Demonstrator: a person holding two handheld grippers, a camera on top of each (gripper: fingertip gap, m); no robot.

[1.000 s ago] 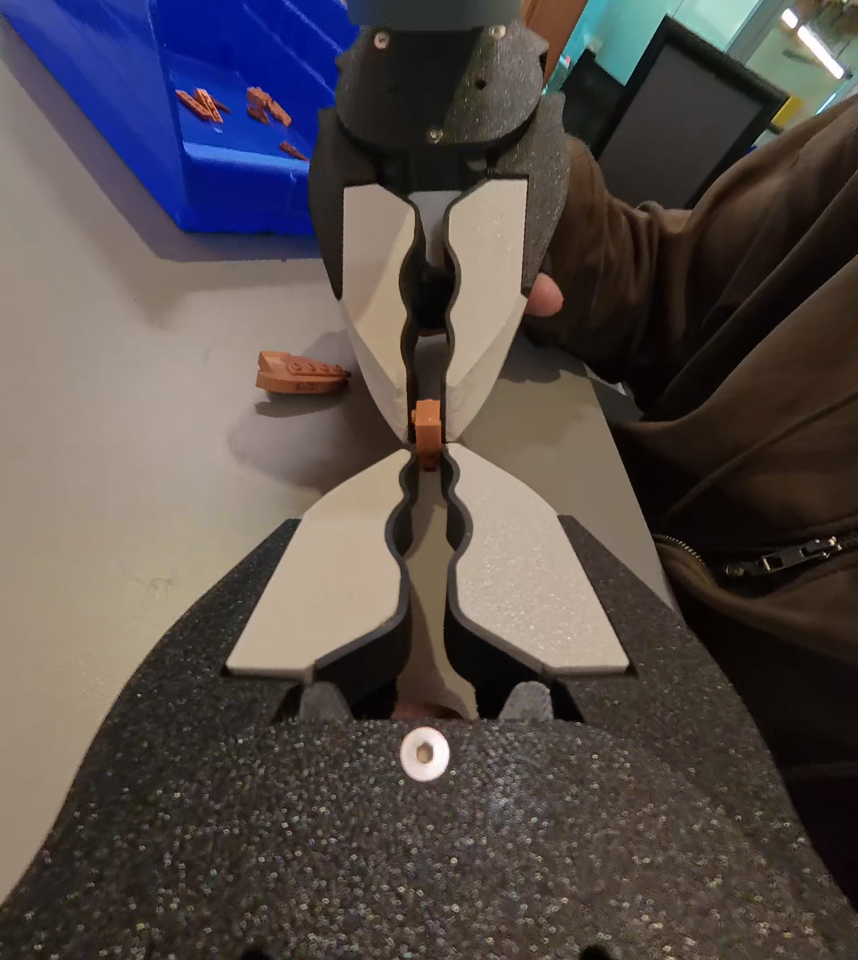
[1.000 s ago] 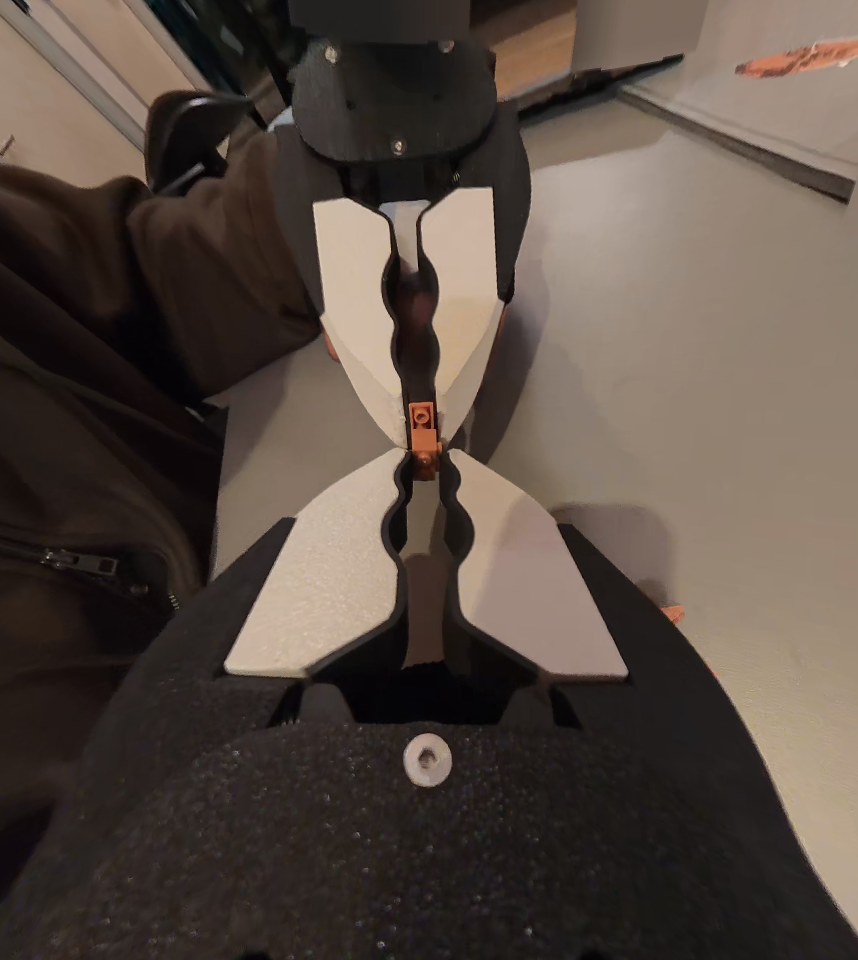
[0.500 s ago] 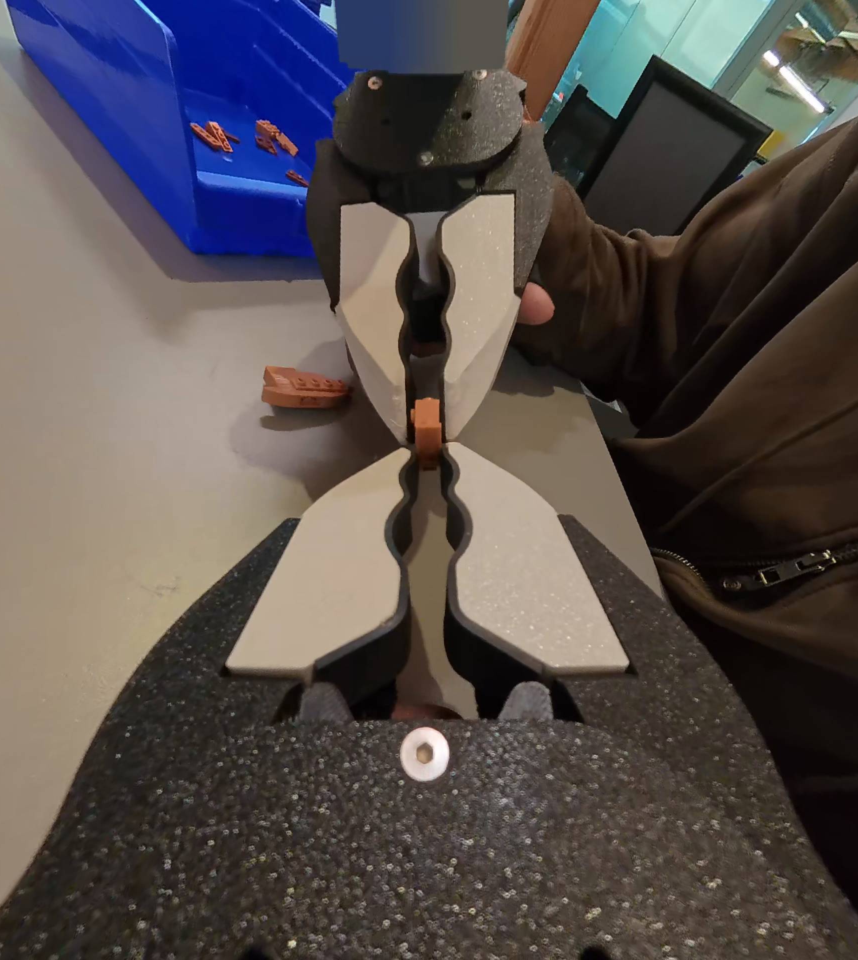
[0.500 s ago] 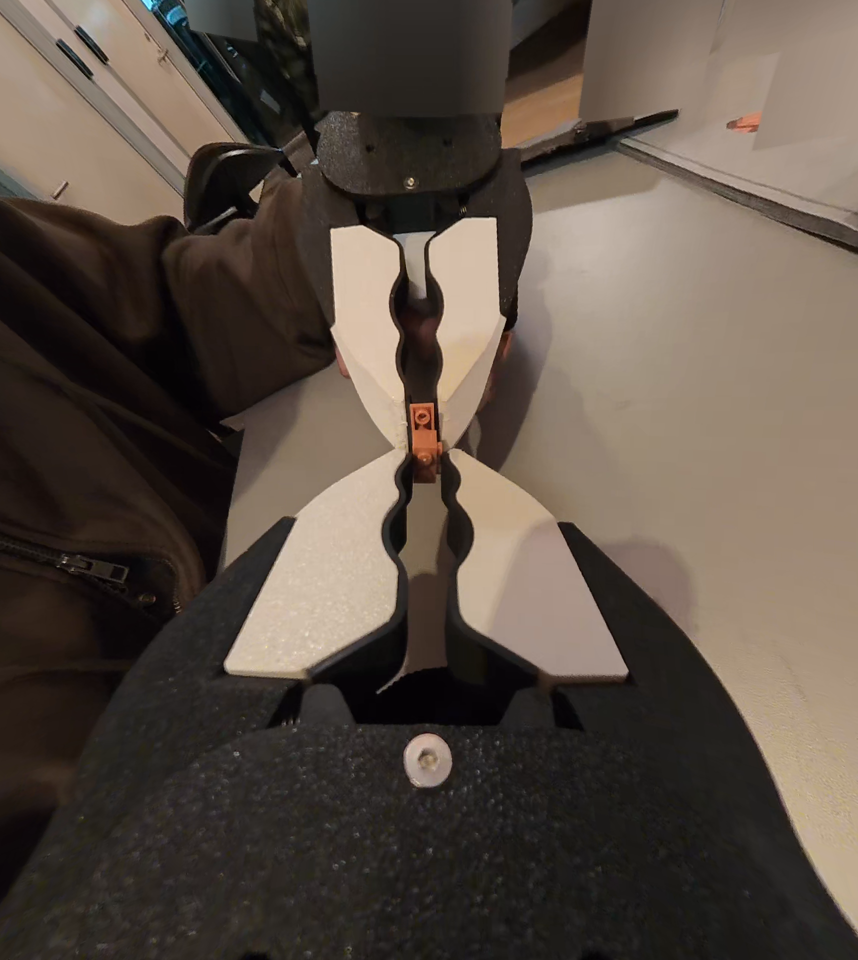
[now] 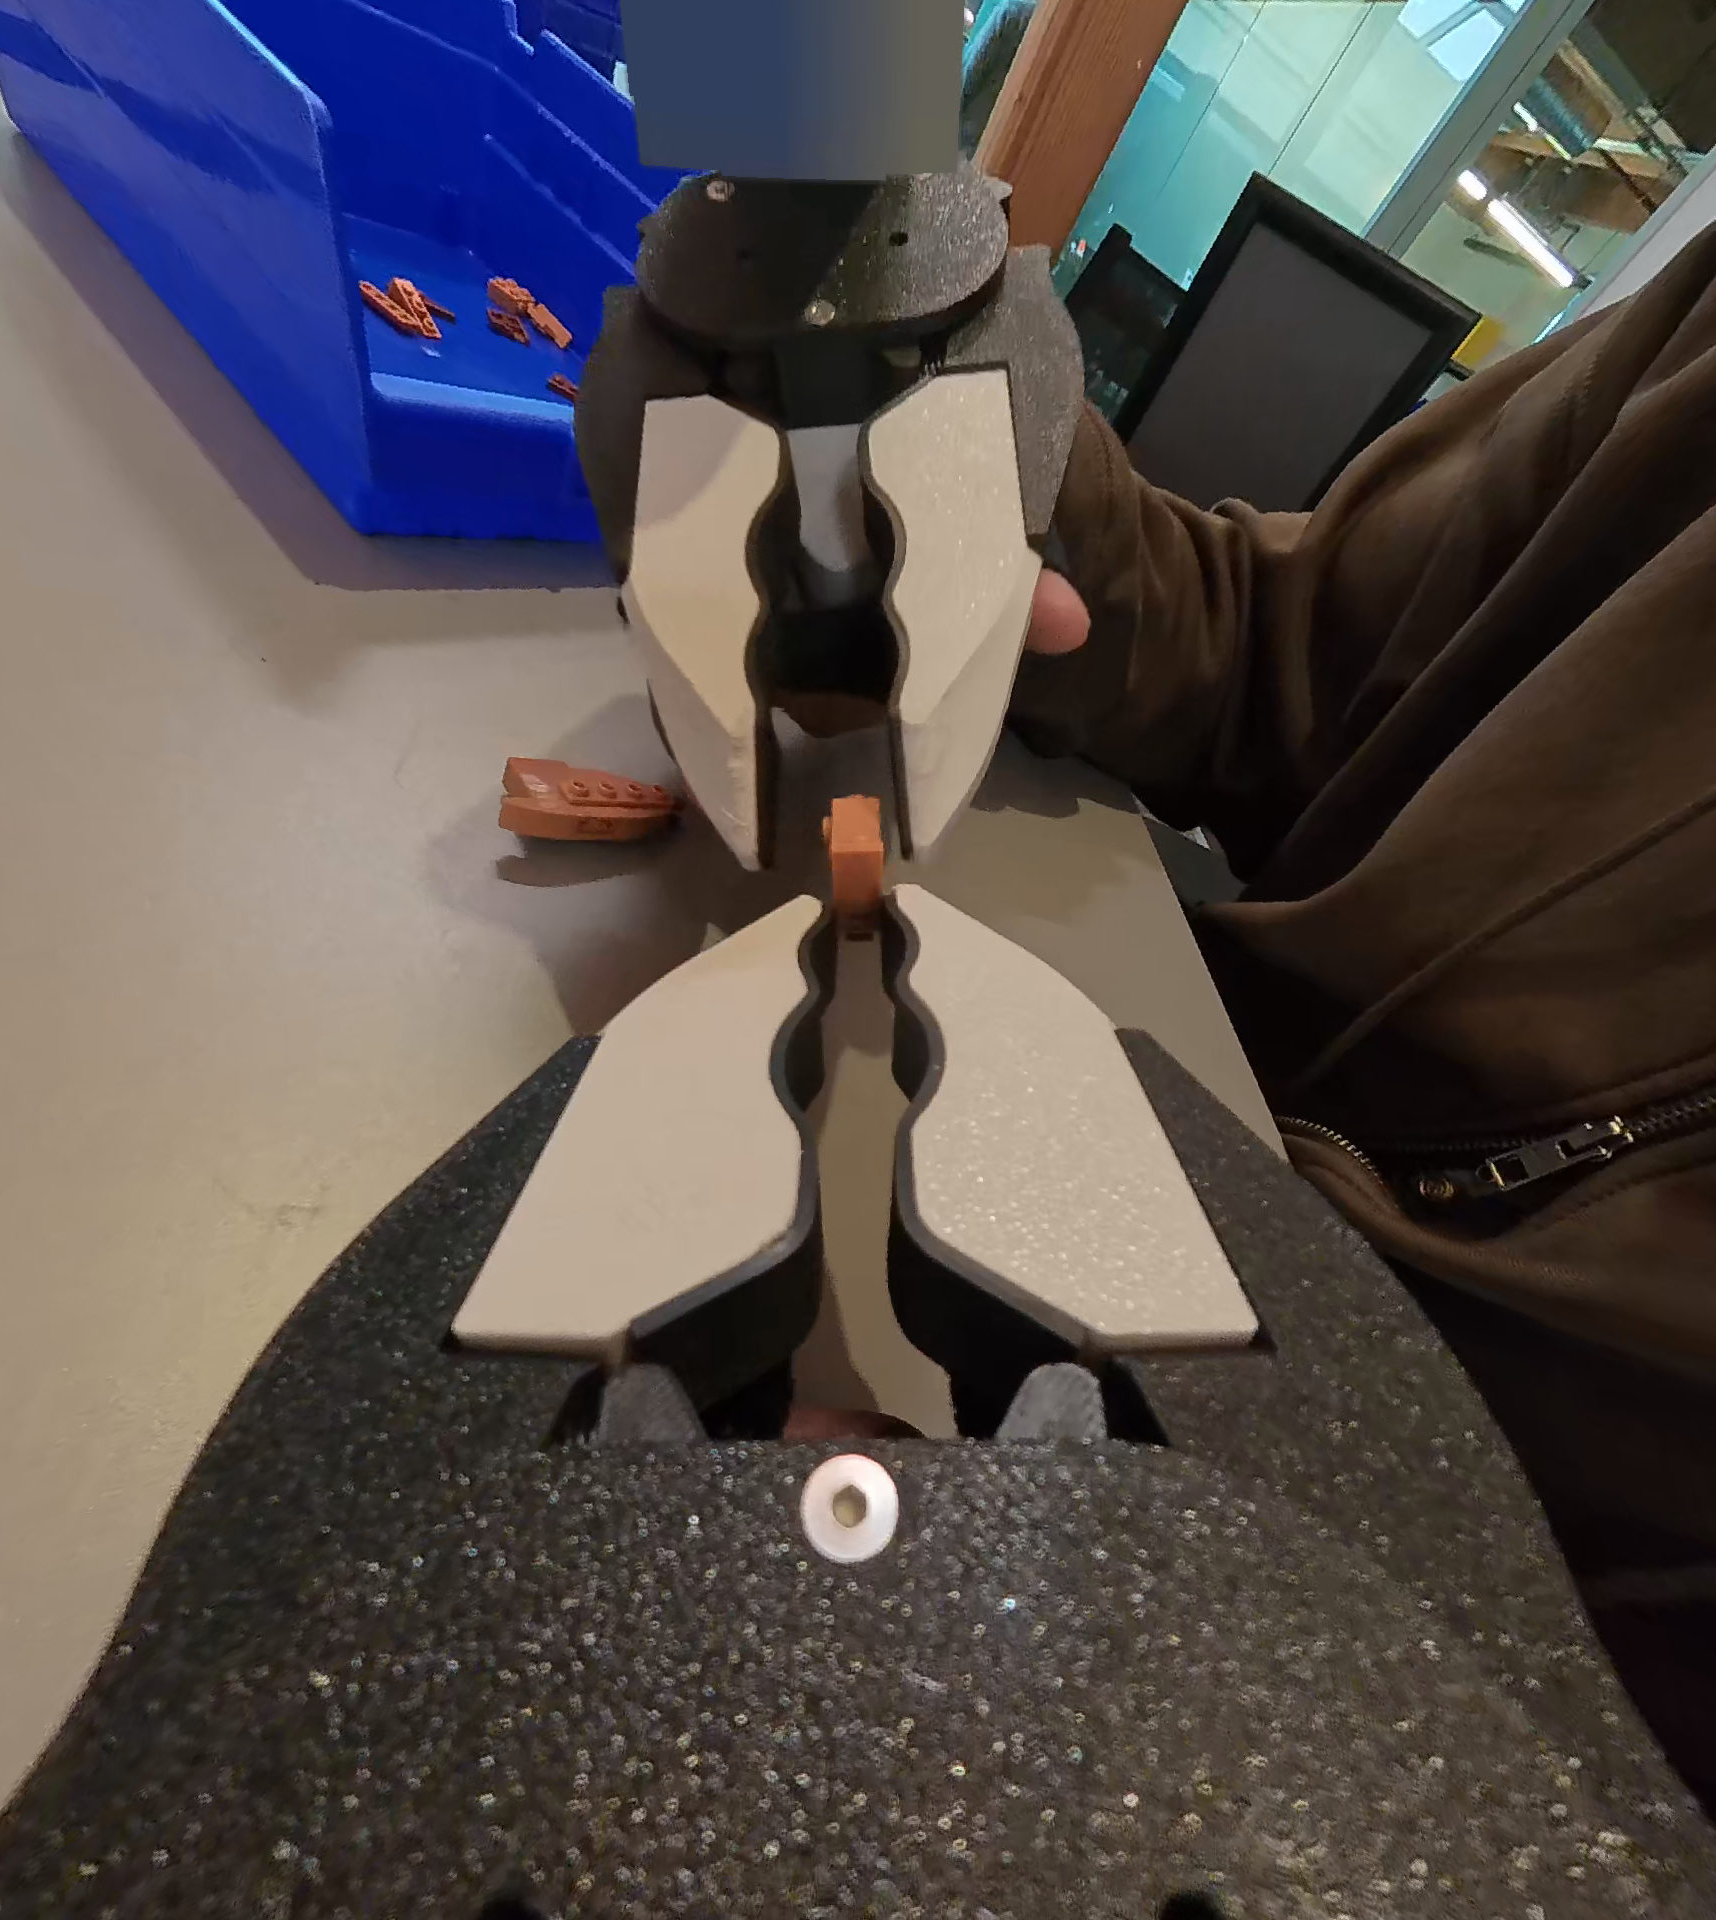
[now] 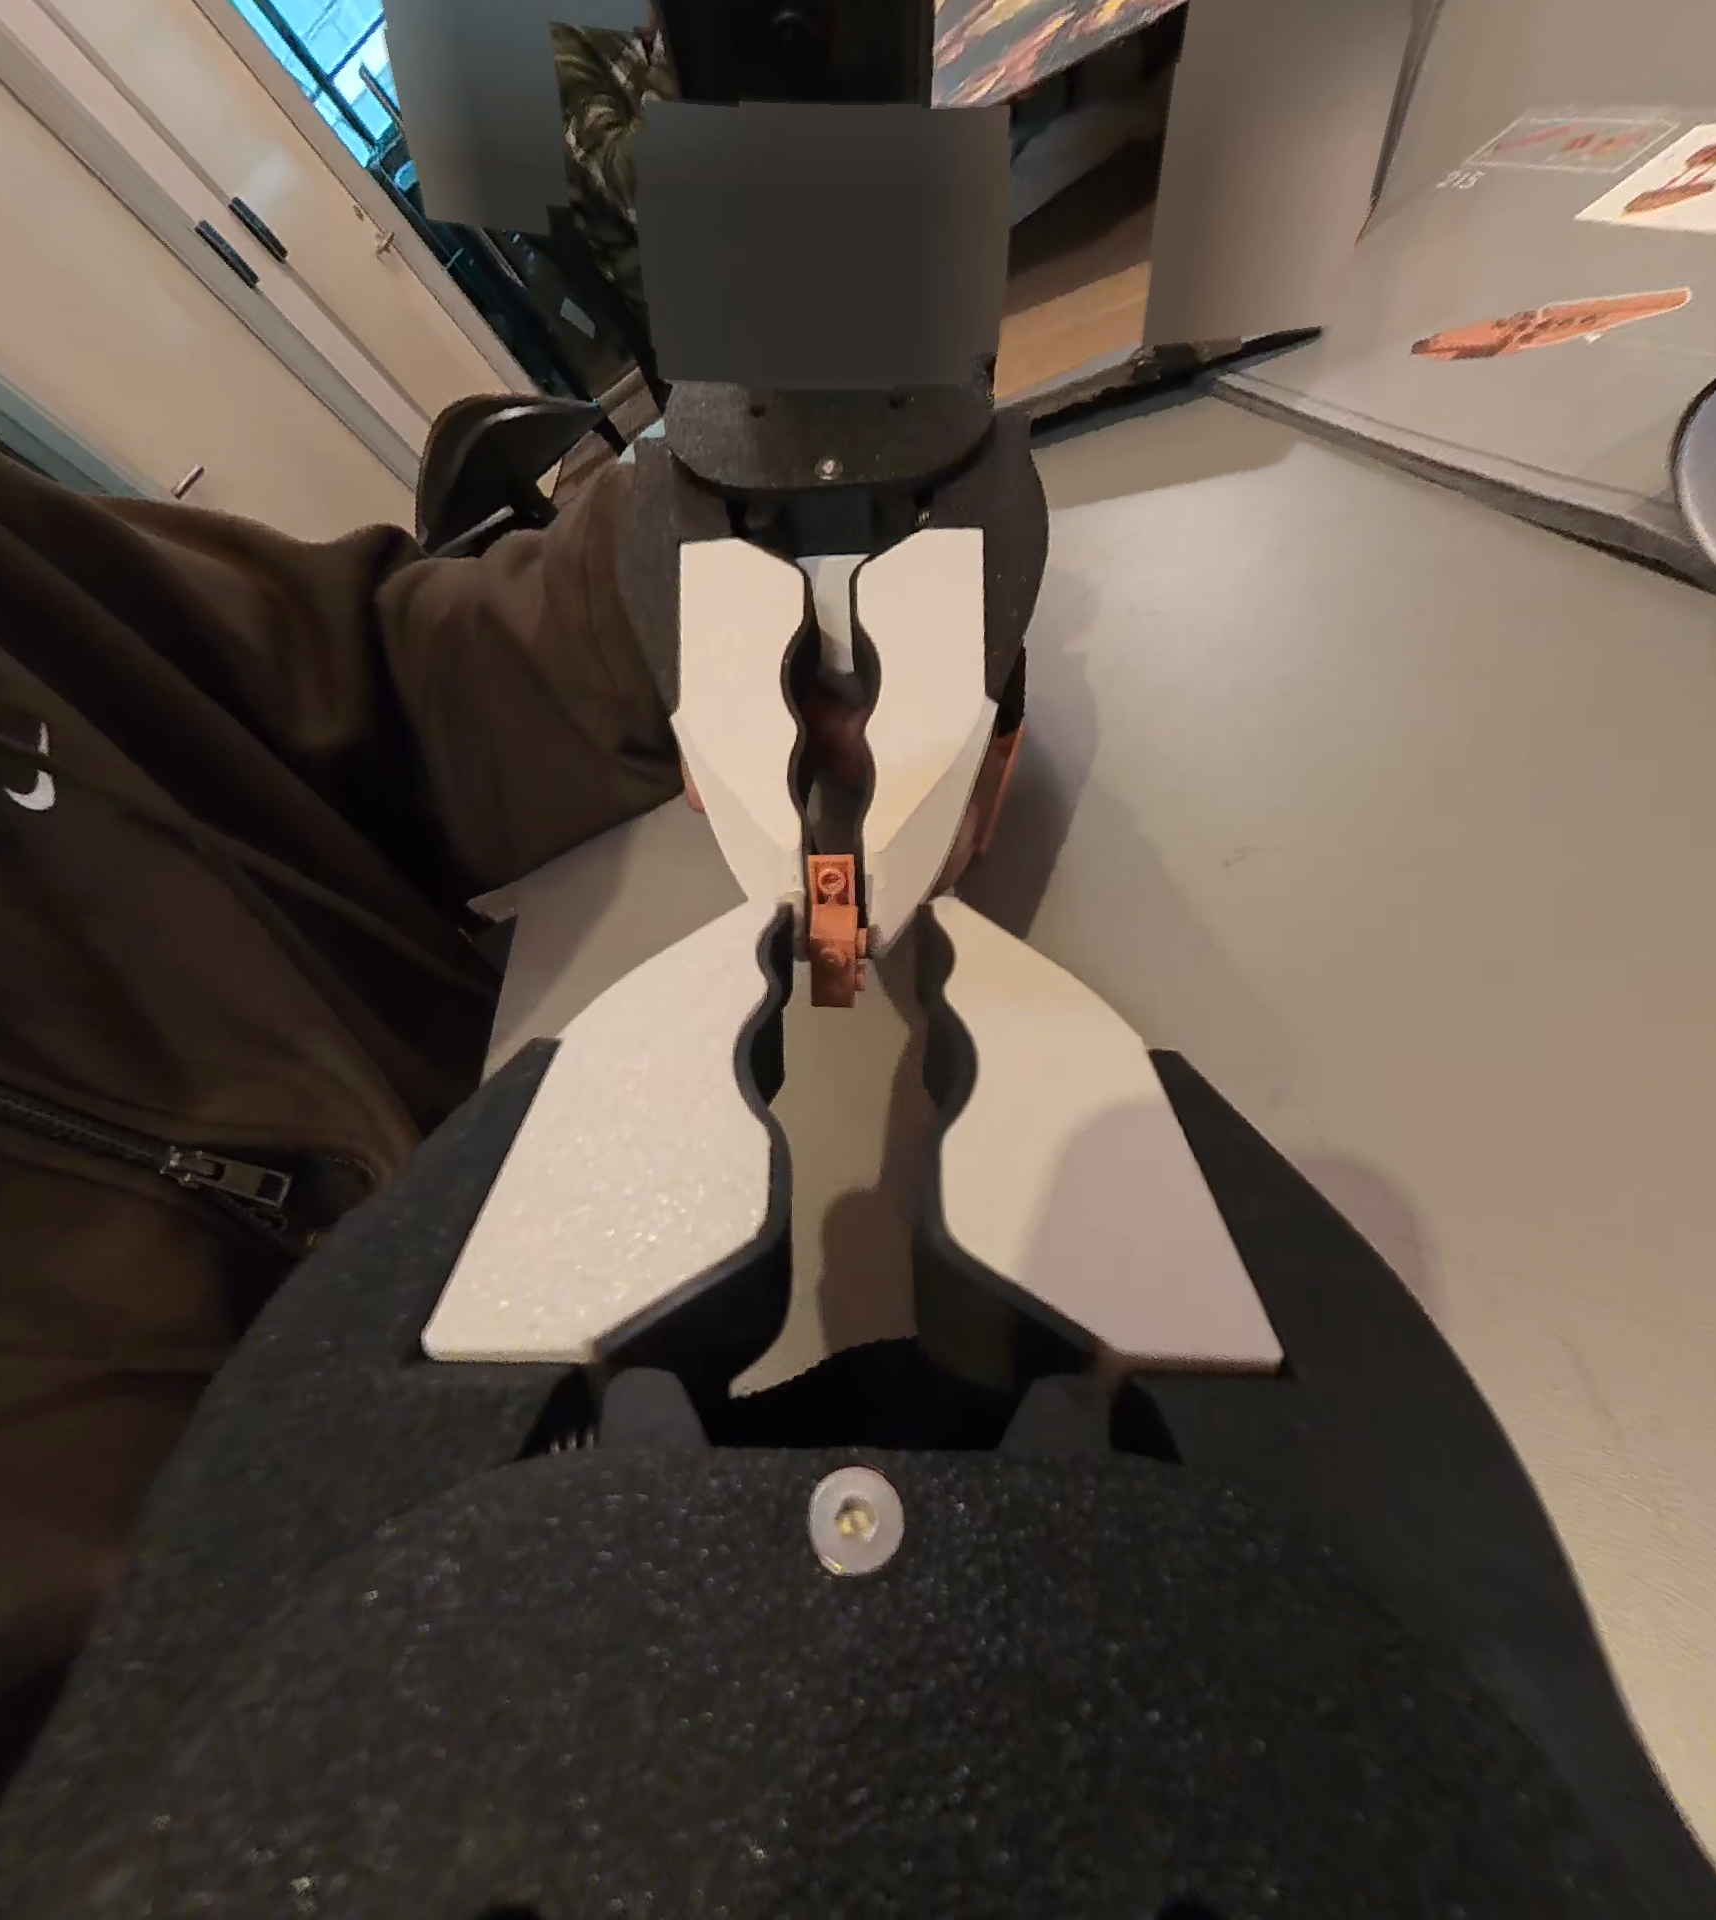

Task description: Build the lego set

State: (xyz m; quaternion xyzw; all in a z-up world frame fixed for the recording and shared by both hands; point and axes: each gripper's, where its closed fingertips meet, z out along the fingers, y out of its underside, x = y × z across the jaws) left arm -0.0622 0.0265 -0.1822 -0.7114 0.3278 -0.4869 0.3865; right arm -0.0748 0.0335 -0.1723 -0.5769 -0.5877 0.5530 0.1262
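A small brown lego piece (image 5: 854, 847) is held above the grey table between the two grippers, which face each other tip to tip. My left gripper (image 5: 856, 904) is shut on its near end. My right gripper (image 5: 833, 836) stands open around its far end, with its fingertips (image 5: 745, 831) apart from the piece. In the right wrist view the piece (image 6: 833, 935) sticks out of the shut left gripper (image 6: 836, 904) into the gap of my open right gripper (image 6: 854, 925).
A brown lego sub-assembly (image 5: 584, 810) lies on the table to the left. A blue bin (image 5: 210, 208) with several brown pieces (image 5: 511, 312) stands at the back left. An open instruction booklet (image 6: 1612, 312) lies at the far right. A person's brown jacket (image 5: 1456, 831) is close by. Left and right tips are no more than a few centimetres apart.
My right gripper has opened and let go of the brown piece. My left gripper stays shut on it. Both grippers have tilted a little.
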